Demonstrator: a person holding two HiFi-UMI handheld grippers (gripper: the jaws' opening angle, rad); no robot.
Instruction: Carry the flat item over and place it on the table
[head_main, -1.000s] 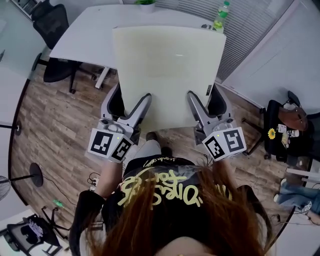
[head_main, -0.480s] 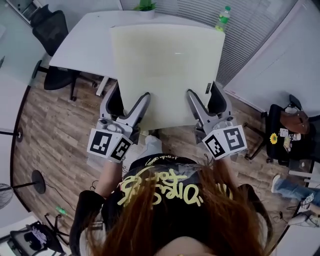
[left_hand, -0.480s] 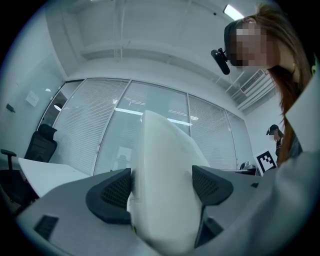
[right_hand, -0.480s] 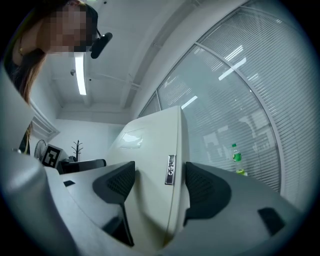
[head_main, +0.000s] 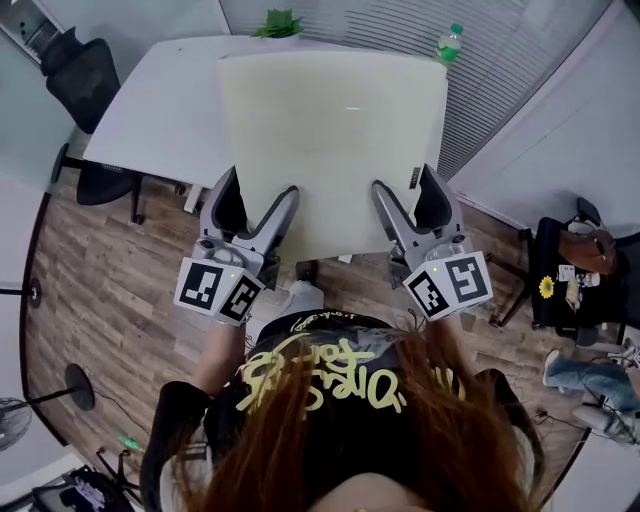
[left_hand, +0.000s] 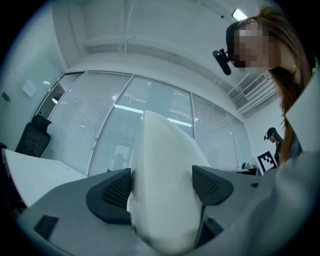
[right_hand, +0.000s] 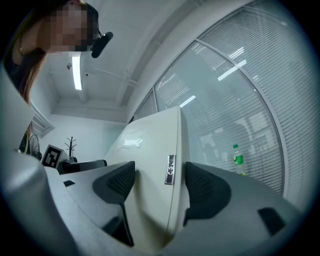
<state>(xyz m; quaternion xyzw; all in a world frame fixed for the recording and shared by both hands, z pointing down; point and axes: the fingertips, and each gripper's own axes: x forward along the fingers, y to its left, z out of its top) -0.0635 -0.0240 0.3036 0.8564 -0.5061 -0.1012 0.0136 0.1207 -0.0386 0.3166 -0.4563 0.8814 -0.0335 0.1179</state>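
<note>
Board (head_main: 330, 140): cream, flat, carried before the white table (head_main: 150, 110).
Left gripper (head_main: 258, 205): clamped on board's near-left edge.
Right gripper (head_main: 410, 195): clamped on near-right edge.

The white table (head_main: 150, 110) bears a green bottle (head_main: 449, 42) and a plant (head_main: 279, 22).

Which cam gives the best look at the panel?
Head view: the cream panel shows almost whole, face-on, clamped at its near edge by the left gripper and right gripper. Left gripper view shows only a foreshortened strip between its fingers; right gripper view, one edge with a metal tag.
</note>
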